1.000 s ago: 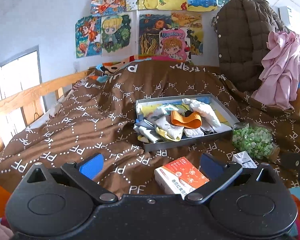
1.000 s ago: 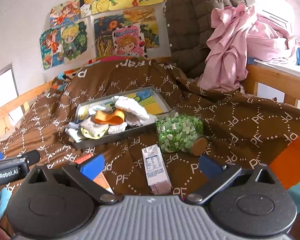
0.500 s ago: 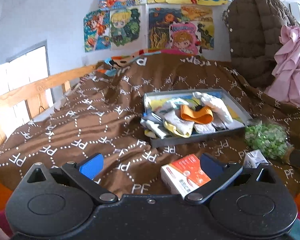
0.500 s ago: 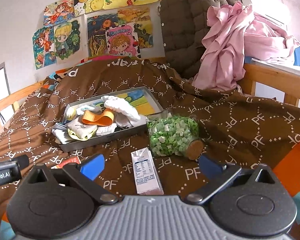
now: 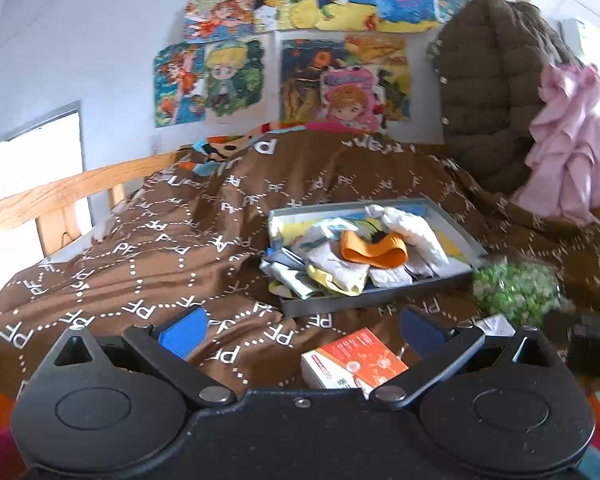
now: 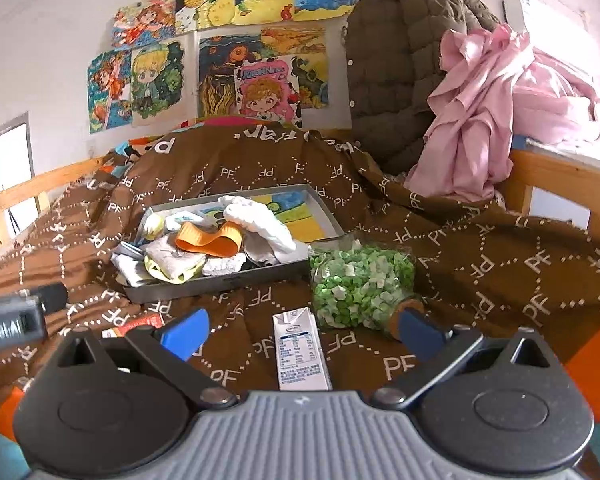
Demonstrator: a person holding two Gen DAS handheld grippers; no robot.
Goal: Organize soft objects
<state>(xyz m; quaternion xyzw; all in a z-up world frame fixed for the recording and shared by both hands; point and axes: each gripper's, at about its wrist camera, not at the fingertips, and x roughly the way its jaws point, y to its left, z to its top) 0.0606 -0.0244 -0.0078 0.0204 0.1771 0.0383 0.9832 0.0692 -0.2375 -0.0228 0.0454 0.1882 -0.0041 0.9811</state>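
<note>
While both hover above the bed (image 6: 480,240), the left claw (image 5: 300,330) and right claw (image 6: 300,330) gape empty. Socks (image 6: 220,248) fill the grey tray (image 6: 220,282).

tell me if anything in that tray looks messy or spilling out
Yes. The socks are heaped loosely at the near left corner of the tray, and a few hang over its rim onto the blanket. The tray's far right is mostly bare.

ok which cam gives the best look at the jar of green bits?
Right wrist. The jar of green bits lies on its side there, sharp and whole apart from its cork end, which sits behind the right blue finger. In the left wrist view the jar is blurred near the right edge.
</note>
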